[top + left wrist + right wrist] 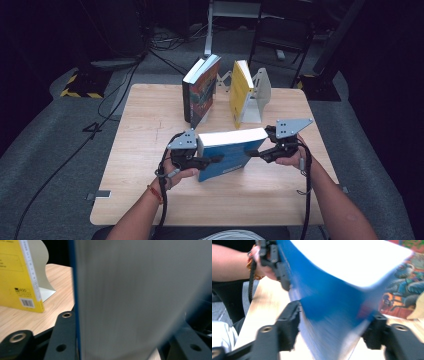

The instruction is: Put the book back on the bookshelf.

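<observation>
Seen from the high view, the wooden table (145,150) carries three books and a bookend. At the table's 9 o'clock side of centre, the left gripper (212,159) is clamped on the left end of the blue book (231,148), its jaws closed against the two covers. The left gripper view shows the same hold up close: a black jaw on each side of the grey page block (140,297), with the blue cover edge running up along the left jaw.

The blue book sits near the middle of the table, toward 6 o'clock from the other books, held between the two grippers with its white page edge facing up and away from the person. Whether its lower edge touches the table cannot be told.

Toward 12 o'clock from it, a dark book with a colourful cover (201,90) stands upright on the table. Just to 3 o'clock of that one, with a gap between them, a yellow book (240,92) stands against a white bookend (260,95).

At the 3 o'clock end of the blue book, the right gripper (255,153) grips the book too. In the right gripper view its two jaws press on either side of the blurred blue cover (329,302), and the left hand (265,265) appears beyond at about 10 o'clock.
</observation>
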A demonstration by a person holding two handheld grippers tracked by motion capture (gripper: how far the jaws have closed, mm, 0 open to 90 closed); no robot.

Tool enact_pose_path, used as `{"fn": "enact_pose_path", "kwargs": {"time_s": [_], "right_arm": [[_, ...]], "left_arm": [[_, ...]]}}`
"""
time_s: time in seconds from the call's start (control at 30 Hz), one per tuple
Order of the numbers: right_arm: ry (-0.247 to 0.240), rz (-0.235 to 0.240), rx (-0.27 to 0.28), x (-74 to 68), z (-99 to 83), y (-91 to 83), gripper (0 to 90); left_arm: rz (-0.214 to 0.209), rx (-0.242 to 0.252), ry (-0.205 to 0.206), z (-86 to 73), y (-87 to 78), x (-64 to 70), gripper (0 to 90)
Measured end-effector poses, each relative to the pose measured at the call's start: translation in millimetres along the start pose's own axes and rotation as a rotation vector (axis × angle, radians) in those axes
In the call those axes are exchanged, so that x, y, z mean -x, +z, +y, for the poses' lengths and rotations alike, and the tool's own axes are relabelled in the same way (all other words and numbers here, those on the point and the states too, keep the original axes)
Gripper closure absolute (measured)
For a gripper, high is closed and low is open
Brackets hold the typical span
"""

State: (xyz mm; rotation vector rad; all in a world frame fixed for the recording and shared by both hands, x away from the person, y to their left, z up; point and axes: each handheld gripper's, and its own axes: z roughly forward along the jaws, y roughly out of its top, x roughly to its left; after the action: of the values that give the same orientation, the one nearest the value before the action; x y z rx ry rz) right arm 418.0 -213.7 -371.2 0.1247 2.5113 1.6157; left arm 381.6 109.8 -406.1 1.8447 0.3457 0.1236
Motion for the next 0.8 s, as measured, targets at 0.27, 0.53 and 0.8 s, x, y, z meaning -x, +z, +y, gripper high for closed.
{"fn": "enact_pose_path", "kwargs": {"time_s": [0.27, 0.53, 0.8], "right_arm": [[0.000, 0.005, -0.023, -7.8, 4.4, -2.9, 54.8], [-0.040, -0.022, -0.065, -34.9, 8.8, -8.4, 59.5], [0.015, -0.007, -0.080, -37.7, 21.9, -3.2, 54.7]], "left_arm": [[0.085, -0.020, -0.013, -2.7, -5.9, -7.0, 33.9], [0.197, -0.215, 0.076, -20.6, -3.1, -2.6, 28.3], [0.185, -0.194, 0.058, -27.2, -5.5, -5.0, 30.6]]}}
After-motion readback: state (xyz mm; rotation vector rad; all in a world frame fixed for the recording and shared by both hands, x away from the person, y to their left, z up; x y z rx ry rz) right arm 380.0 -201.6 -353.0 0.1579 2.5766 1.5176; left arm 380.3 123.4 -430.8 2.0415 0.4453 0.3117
